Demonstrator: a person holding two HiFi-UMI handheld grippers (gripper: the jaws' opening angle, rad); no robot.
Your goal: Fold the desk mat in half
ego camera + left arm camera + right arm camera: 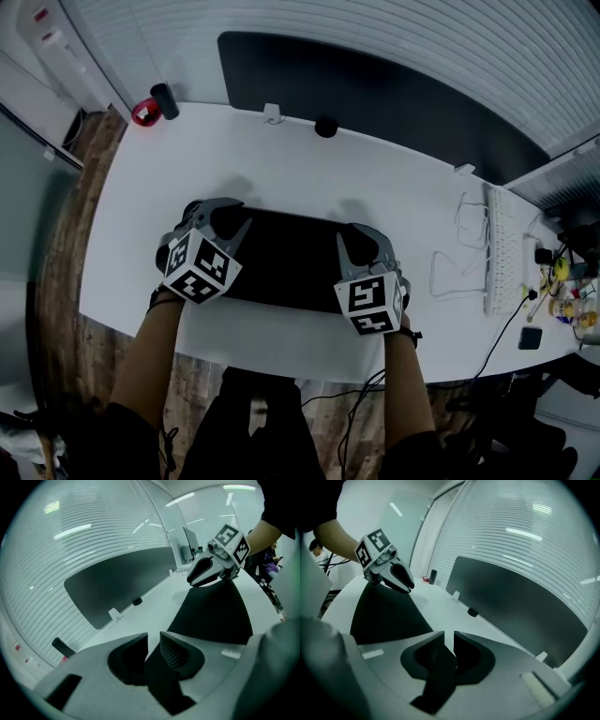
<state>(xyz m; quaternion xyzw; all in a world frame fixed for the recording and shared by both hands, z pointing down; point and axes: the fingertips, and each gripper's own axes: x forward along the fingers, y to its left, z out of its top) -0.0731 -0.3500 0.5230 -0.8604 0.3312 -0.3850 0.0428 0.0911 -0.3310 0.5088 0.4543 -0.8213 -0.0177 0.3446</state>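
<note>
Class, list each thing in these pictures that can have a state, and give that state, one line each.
Black rectangular desk mat: spread on the white desk, its two near corners pinched.
Left tongs: shut on the mat's left near corner.
Right tongs: shut on the mat's right near corner.
White keyboard: lying flat at the desk's right end, untouched.
</note>
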